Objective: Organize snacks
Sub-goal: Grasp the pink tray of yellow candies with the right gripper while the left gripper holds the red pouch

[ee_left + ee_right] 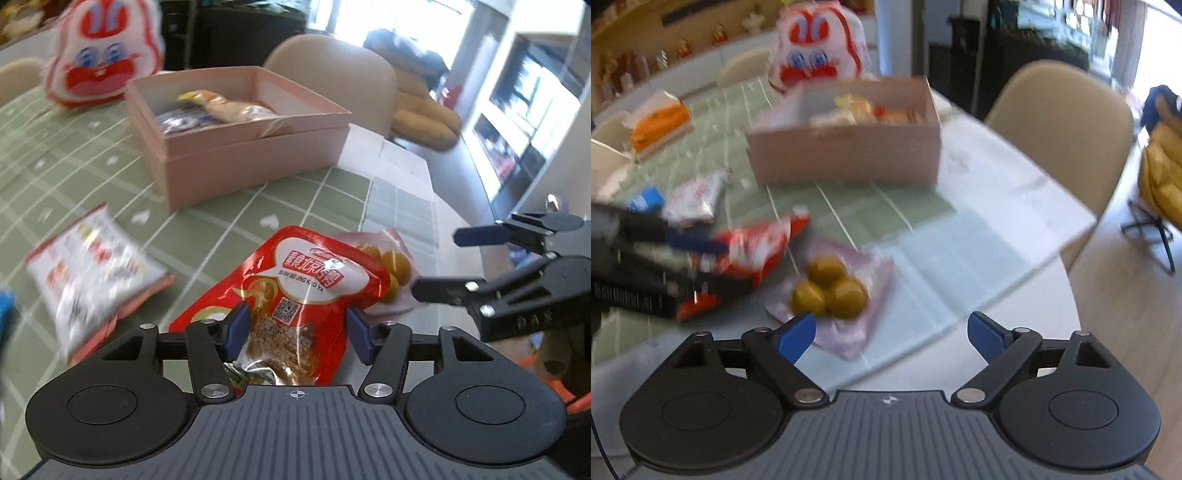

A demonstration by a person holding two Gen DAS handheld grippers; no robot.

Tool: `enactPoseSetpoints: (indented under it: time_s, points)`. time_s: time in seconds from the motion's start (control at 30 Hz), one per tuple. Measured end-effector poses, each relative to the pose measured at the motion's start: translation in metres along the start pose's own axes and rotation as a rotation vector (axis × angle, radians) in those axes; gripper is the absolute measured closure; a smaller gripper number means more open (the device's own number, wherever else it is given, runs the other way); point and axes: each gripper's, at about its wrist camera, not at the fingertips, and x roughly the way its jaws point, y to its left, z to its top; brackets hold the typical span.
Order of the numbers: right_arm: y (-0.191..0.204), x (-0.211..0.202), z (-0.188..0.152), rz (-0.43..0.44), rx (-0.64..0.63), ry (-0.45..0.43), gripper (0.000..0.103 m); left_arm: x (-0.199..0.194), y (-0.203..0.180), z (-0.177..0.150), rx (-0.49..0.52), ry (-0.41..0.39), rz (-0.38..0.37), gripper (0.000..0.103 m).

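Left wrist view: left gripper [295, 328] pads straddle the red snack pouch [295, 284]; contact unclear.
Right gripper [890, 334]: spread, empty.
Pink packet [834, 291]: 3 olive-green balls.

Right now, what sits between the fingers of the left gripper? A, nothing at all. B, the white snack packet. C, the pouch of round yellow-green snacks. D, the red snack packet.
D: in the left wrist view the red snack packet lies between the two blue fingers of the left gripper, while the pouch of round yellow-green snacks lies beside it, in front of the right gripper.
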Motion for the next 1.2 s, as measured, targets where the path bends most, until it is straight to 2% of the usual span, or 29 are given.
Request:
enactPoseSetpoints:
  time_s: [0.17,0.3,0.4,0.43,0.53,0.57,0.73,0.87,1.03,1.2]
  points:
    - [0.018,0.019,0.011,0.015,-0.061,0.03,0.012,-0.025,-0.003,-0.023,-0.093,-0.007,0.063,0.045]
    - [0.027,0.034,0.018,0.051,-0.047,0.065,0.012,-0.041,-0.004,-0.041,-0.14,-0.022,0.16,0.045]
    - [0.033,0.042,0.021,0.044,-0.016,0.069,0.013,-0.048,0.001,-0.049,-0.175,-0.027,0.186,0.045]
    - [0.037,0.043,0.023,0.045,-0.023,0.069,0.014,-0.05,0.003,-0.051,-0.187,-0.029,0.19,0.044]
    - [0.051,0.043,0.025,0.07,-0.09,0.074,0.029,-0.052,0.006,-0.053,-0.211,-0.034,0.19,0.043]
    - [0.056,0.042,0.025,0.087,-0.115,0.081,0.031,-0.052,0.006,-0.053,-0.216,-0.034,0.189,0.043]
    - [0.064,0.033,0.017,0.142,-0.241,0.104,0.031,-0.051,0.009,-0.054,-0.25,-0.035,0.181,0.041]
    - [0.045,0.033,0.014,0.124,-0.192,0.126,0.021,-0.053,0.015,-0.057,-0.28,-0.048,0.15,0.041]
    - [0.044,0.037,0.015,0.061,-0.102,0.102,0.017,-0.055,0.02,-0.059,-0.304,-0.063,0.126,0.043]
    - [0.06,0.043,0.019,0.058,-0.104,0.078,0.02,-0.052,0.012,-0.057,-0.25,-0.054,0.162,0.041]
